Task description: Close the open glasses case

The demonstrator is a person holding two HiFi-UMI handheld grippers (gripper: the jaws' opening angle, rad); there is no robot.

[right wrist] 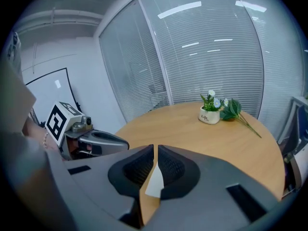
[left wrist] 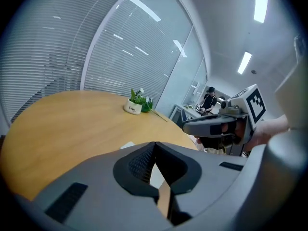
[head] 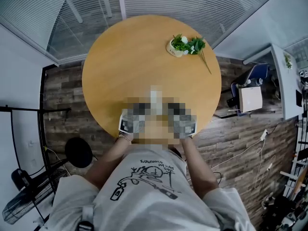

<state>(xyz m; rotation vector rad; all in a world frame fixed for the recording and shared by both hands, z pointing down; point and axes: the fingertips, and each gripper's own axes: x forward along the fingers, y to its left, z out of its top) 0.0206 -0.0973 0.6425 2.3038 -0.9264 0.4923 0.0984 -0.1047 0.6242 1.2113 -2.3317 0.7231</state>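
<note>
Both tools are clenched on nothing: the left gripper (left wrist: pixel 154 147) and the right gripper (right wrist: pixel 155 150) hang side by side at the round wooden table's (head: pixel 125 61) 6 o'clock edge. The small white glasses case (right wrist: pixel 157 183) lies just beyond them toward 12 o'clock, untouched. Its lid cannot be made out, and the closing looks not yet begun.

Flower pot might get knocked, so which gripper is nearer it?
Right. The right gripper sits at the near table edge directly across from the flower pot; the left gripper sits beside it, farther left.

On the table (head: pixel 120 61), the potted plant (head: pixel 182 45) stands far right (well apart); the glasses case (head: pixel 155 93) lies near the front edge
</note>
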